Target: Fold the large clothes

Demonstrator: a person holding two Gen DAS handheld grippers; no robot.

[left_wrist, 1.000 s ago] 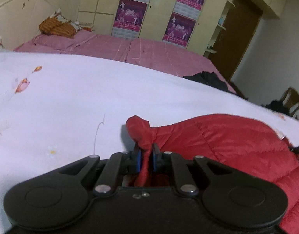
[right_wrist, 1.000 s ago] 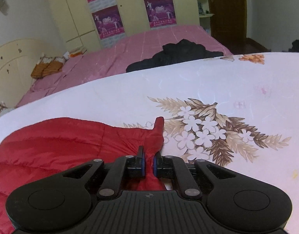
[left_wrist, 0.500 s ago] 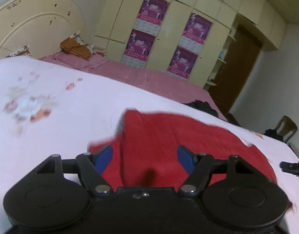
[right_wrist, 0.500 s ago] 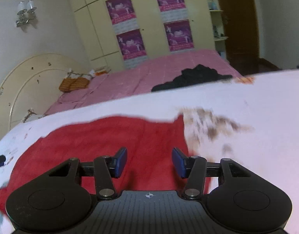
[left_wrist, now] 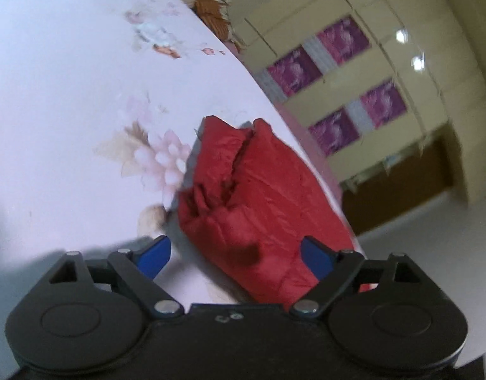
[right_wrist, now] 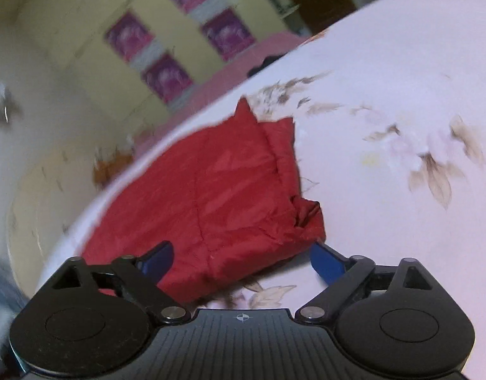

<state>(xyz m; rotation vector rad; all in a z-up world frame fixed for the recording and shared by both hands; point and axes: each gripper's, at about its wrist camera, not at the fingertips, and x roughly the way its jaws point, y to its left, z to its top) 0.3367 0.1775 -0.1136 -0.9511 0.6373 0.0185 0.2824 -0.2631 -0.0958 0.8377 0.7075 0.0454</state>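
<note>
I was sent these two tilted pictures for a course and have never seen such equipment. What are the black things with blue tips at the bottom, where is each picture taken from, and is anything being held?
Each picture comes from a wide-angle camera fixed on a hand-held tool that a person carries, one in each hand, looking forward along its two fingers. The black shape with blue pads at the bottom is that tool: the left gripper in one picture, the right gripper in the other. Both look down on a folded red quilted jacket lying on a white bedsheet printed with flowers. Nothing is held: both grippers have just been opening, their pads stand wide apart and the jacket lies beyond them, not pinched. Behind are cream wardrobe doors with purple posters. The pictures are blurred and slanted.
</note>
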